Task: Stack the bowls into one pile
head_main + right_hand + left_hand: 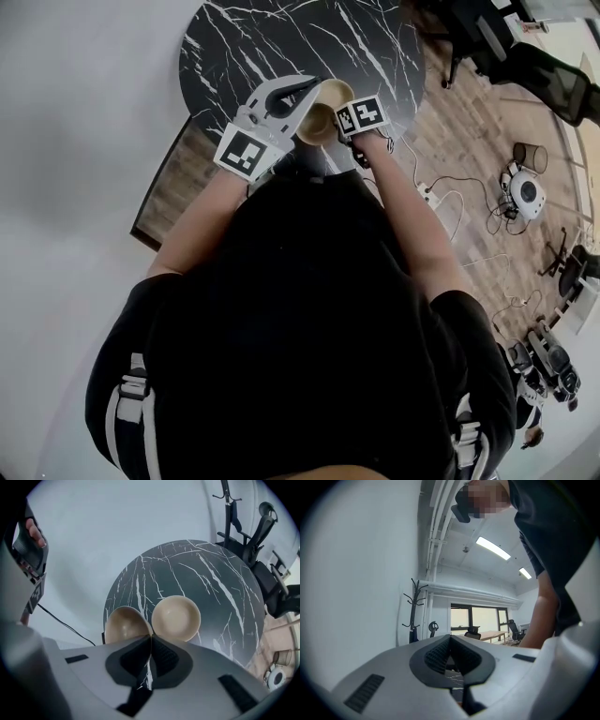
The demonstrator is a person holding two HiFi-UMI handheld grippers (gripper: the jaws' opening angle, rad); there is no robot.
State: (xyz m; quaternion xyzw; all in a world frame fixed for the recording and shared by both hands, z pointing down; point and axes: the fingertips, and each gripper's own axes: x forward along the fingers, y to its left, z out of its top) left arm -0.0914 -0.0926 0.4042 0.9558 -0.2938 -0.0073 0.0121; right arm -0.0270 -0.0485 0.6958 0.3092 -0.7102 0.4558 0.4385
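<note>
Two beige bowls show over the round black marble table (pixel 220 588). One bowl (pixel 176 617) sits upright on the table. The other bowl (pixel 123 625) hangs tilted beside it, its rim pinched in my right gripper (pixel 151 638), which is shut on it and points steeply down. In the head view the held bowl (pixel 317 124) is next to the right gripper (pixel 339 122), with the table bowl (pixel 336 91) just beyond. My left gripper (pixel 305 89) is held level beside them, to their left. In its own view the left gripper (pixel 450 641) is shut with nothing between its pads.
The table (pixel 281 37) stands by a white wall. A coat stand (pixel 228 508) and office chairs (pixel 262 531) are beyond it. Cables and a white device (pixel 525 192) lie on the wooden floor to the right. A wood panel (pixel 173 183) lies at the table's left.
</note>
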